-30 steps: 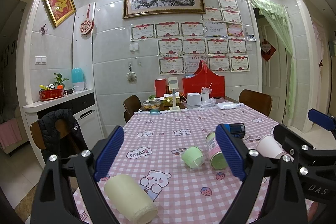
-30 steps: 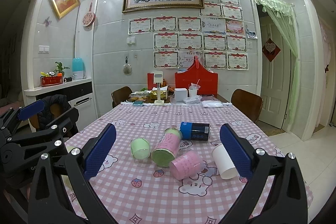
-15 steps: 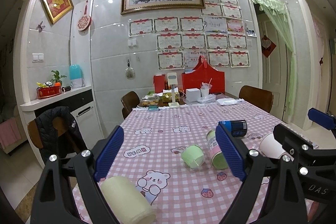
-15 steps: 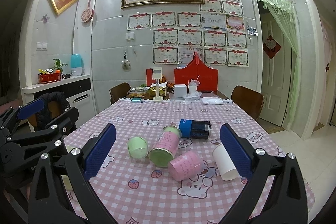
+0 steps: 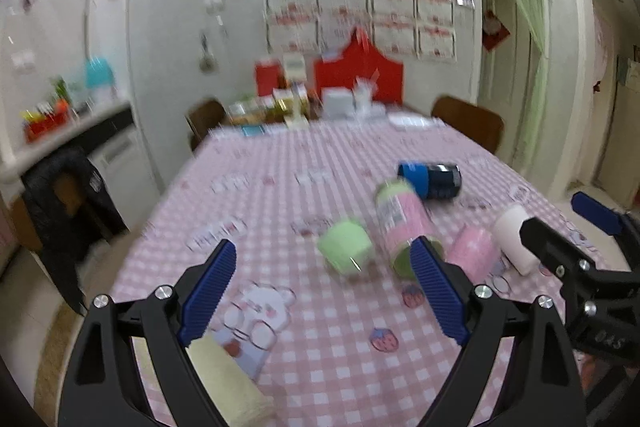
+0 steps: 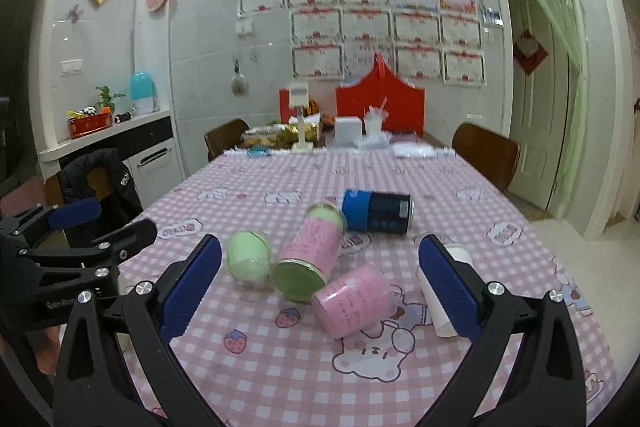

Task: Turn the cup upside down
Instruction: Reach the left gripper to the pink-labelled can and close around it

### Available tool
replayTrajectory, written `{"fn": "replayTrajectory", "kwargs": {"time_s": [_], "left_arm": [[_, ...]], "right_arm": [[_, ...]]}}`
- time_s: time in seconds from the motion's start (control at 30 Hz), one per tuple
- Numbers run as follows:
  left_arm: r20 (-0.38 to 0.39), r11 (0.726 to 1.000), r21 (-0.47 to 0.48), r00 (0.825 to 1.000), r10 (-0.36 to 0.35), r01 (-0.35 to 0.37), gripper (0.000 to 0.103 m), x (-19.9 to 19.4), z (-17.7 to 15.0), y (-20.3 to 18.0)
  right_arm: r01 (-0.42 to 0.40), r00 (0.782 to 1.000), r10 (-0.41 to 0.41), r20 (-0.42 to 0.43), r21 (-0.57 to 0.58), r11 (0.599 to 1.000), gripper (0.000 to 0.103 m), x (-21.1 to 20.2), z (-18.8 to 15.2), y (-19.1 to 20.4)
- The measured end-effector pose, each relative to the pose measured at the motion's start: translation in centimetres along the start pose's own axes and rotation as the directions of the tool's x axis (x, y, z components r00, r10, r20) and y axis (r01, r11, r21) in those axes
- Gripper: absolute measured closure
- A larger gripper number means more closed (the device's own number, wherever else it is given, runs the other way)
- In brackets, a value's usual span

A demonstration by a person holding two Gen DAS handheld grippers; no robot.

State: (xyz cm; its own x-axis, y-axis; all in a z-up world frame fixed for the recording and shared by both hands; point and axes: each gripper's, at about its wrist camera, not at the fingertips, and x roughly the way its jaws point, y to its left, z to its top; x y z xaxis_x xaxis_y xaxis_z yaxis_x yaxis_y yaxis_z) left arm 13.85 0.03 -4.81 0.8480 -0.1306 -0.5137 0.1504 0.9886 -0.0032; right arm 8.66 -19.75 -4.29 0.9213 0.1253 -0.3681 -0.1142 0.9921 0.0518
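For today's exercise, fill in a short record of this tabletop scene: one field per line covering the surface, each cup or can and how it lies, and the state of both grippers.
surface: table with pink checked cloth
green cup: on its side
pink cup: on its side
white cup: on its side, partly behind a finger
tall pink can: on its side, between green cup and pink cup
blue can: on its side, farthest back
yellow cup: on its side, near table edge
left gripper: open, holding nothing
right gripper: open, holding nothing

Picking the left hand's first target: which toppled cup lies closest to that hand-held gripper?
The pale yellow cup, lying right under the left hand-held gripper by its left finger; the green, pink and white cups lie farther out.
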Motion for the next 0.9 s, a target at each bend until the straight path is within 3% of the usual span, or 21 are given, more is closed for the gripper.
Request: {"fn": "replayTrajectory", "kwargs": {"time_s": [0.23,0.4,0.53,0.67,0.9], "left_arm": [[-0.154,0.993,-0.085,0.984,-0.089,0.076,0.016,5.5,0.9,0.1],[-0.229,0.998,0.001,0.972,-0.054,0.055,0.016,9.1,2.3,-3.2],[-0.321,0.995,0.043,0.945,-0.067,0.085,0.016,12.5,3.5,-6.3],[-0.335,0.994,0.057,0.940,-0.065,0.089,0.016,14.6,4.8,-8.6],[-0.412,0.990,0.031,0.904,-0.110,0.135,0.016,18.9,5.9,-11.0]], "right_arm": [[0.005,0.998,-0.003,-0.061,0.048,0.999,0.008,3.1,-0.2,-2.4],[0.033,0.996,-0.027,-0.086,0.074,0.997,0.008,4.8,0.5,-4.8],[0.080,0.992,-0.070,-0.106,0.099,0.992,0.008,5.9,1.1,-6.8],[0.117,0.988,-0.103,-0.119,0.117,0.986,0.008,6.9,1.4,-8.7],[0.136,0.980,-0.113,-0.164,0.141,0.981,0.008,9.2,1.4,-10.6]]}}
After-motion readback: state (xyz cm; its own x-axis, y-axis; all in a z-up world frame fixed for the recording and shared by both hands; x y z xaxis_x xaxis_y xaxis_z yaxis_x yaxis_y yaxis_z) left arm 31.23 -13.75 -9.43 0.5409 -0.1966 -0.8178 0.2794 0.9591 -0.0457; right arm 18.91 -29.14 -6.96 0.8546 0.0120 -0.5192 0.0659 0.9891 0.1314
